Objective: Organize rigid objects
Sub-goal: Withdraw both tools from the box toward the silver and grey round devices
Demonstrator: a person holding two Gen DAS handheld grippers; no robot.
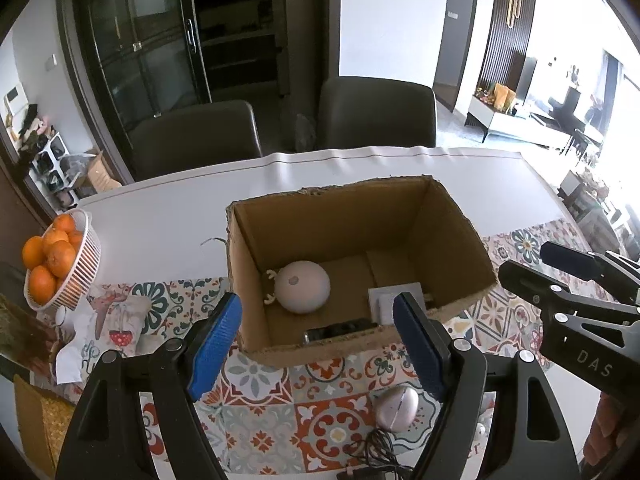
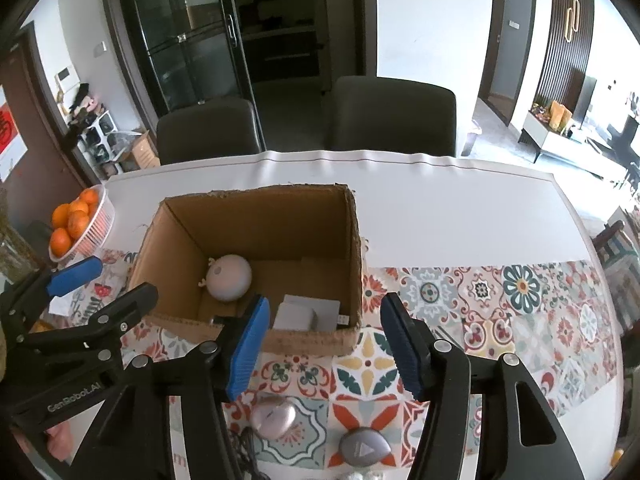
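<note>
- On the desk (image 1: 168,208), which carries a plain white sheet at the far side and a patterned tile-print cloth (image 2: 500,304) at the near side, stands an open cardboard box (image 1: 352,344), upright, with its mouth facing up.
- Inside the box, a round pale ball-shaped gadget with small antler-like nubs (image 1: 303,287) rests on the floor toward the left wall; a flat white square piece (image 1: 390,300) lies at the near right corner, and a dark item (image 1: 340,330) sits against the near wall, too hidden to identify.
- Left tool (image 1: 318,342) hovers over the box's near edge with its blue pads spread apart and nothing between them: released.
- Right tool (image 2: 320,346) hangs just beside it, also over the near wall of the box, pads parted and gripping nothing: released.
- Outside the box, on the patterned cloth close to the camera, lie a pinkish oval device (image 2: 276,418) and a grey teardrop-shaped device with a triangle mark (image 2: 364,448), near each other but apart.
- A tangle of black cable (image 1: 380,456) lies just beside the pinkish device.
- A white basket of oranges (image 1: 86,272) stands at the desk's left edge, well apart from the box.
- Two dark chairs (image 2: 394,114) stand behind the far side of the desk.
</note>
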